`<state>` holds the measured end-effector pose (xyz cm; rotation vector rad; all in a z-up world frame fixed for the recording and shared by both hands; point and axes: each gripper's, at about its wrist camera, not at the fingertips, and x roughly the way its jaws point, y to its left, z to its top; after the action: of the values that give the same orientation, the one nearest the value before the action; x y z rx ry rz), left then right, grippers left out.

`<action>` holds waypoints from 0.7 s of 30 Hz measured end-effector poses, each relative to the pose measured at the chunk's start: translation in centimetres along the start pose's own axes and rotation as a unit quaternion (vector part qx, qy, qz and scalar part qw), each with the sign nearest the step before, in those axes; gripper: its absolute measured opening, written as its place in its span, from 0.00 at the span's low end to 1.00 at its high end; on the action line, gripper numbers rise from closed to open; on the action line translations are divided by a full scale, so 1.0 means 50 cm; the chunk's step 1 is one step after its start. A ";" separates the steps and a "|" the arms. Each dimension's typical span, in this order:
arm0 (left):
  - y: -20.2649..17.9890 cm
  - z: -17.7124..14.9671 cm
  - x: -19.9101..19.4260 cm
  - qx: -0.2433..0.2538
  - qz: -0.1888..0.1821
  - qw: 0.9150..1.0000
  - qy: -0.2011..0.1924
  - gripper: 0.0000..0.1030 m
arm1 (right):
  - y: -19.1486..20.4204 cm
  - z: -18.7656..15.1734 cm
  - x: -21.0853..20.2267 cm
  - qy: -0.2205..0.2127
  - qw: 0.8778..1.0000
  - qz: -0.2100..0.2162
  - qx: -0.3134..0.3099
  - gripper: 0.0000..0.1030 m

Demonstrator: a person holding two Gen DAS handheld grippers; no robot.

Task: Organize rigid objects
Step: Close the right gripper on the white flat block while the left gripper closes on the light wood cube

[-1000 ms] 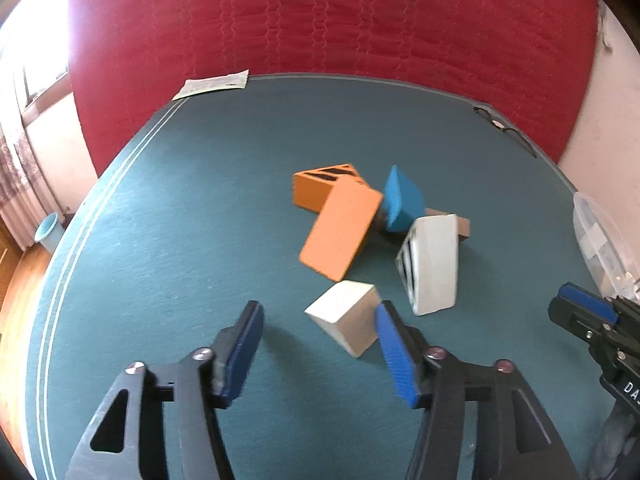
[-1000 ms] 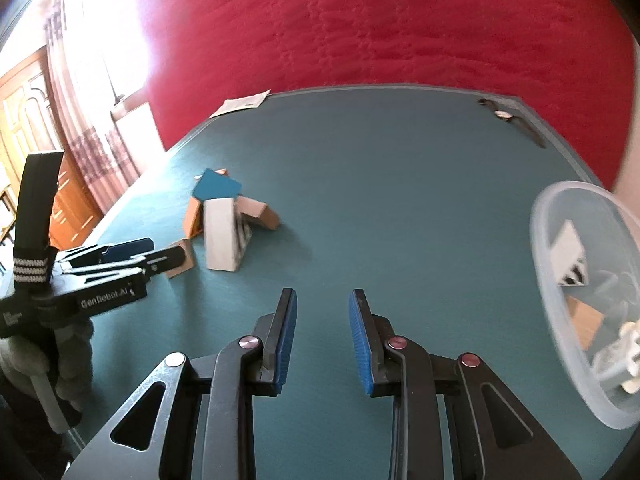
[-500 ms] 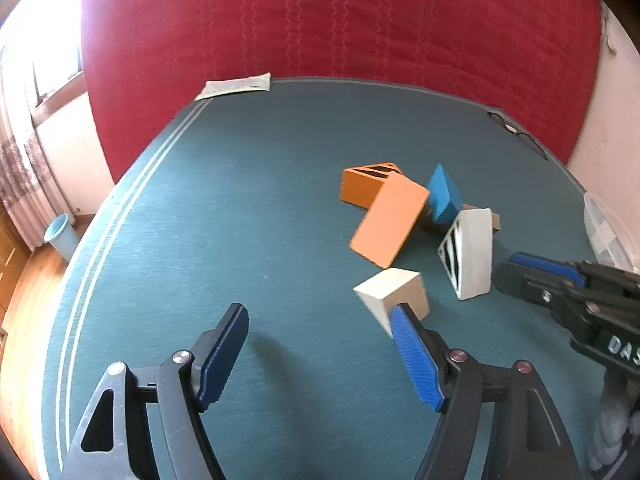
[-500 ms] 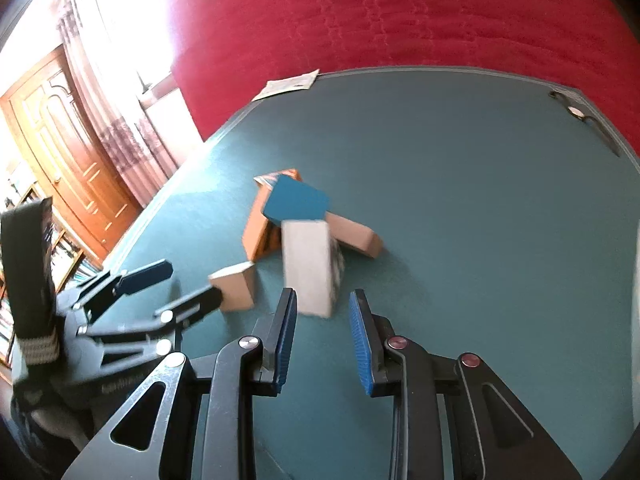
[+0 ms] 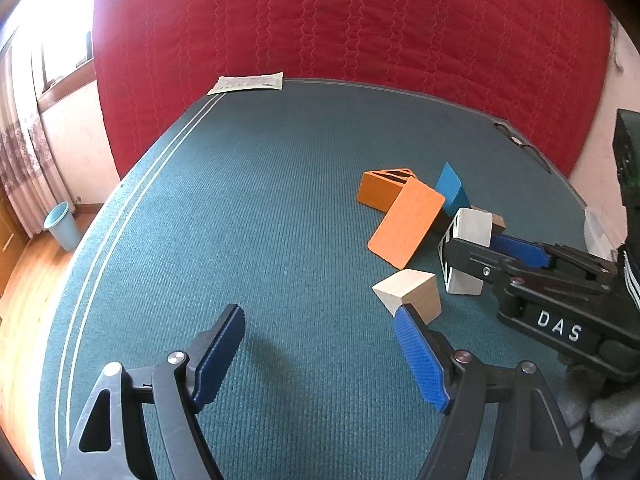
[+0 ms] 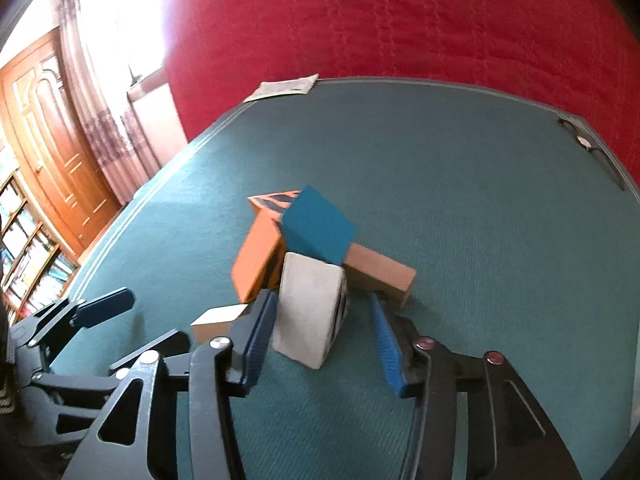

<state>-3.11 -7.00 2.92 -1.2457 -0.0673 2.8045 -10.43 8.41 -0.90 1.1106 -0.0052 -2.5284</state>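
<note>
A pile of blocks lies on the green felt table (image 5: 240, 220): an orange slab (image 5: 406, 224), an orange hollow block (image 5: 384, 188), a blue block (image 5: 450, 188) and a tan wooden bar (image 6: 380, 276). A white block (image 6: 310, 308) stands upright between the opening jaws of my right gripper (image 6: 322, 300); its pads do not press on it. In the left wrist view the right gripper (image 5: 472, 246) straddles that white block (image 5: 472, 224). My left gripper (image 5: 318, 316) is opening with bare felt between its fingers. A pale wooden cube (image 5: 412, 294) sits just past its right fingertip.
A sheet of paper (image 5: 248, 82) lies at the table's far edge and a thin cable (image 5: 520, 146) at the far right. A clear plastic container (image 5: 596, 228) shows at the right edge. Red quilted fabric hangs behind. A blue bin (image 5: 62, 224) stands on the floor at left.
My right gripper has swung left from the clear container to the pile and opened around the white block. The left gripper has widened and drifted left, so the pale cube is off to its right.
</note>
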 end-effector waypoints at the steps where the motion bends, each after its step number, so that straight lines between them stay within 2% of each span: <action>1: -0.001 0.001 0.000 0.000 0.001 1.000 0.000 0.79 | -0.004 0.002 0.002 0.003 1.000 0.005 0.006 0.50; 8: -0.005 0.000 0.000 0.004 0.009 1.000 -0.001 0.79 | -0.007 0.006 0.002 -0.001 1.000 0.001 0.004 0.50; 13: -0.001 -0.002 0.000 0.000 0.009 1.000 0.000 0.79 | -0.009 -0.002 -0.011 -0.004 1.000 -0.010 -0.008 0.42; 21: 0.000 -0.002 -0.003 -0.001 0.009 1.000 -0.005 0.79 | -0.014 -0.020 -0.038 -0.018 0.997 -0.063 -0.049 0.40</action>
<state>-2.94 -7.01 2.97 -1.2404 -0.0591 2.8263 -8.80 9.87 -0.33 1.0563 0.1831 -2.6281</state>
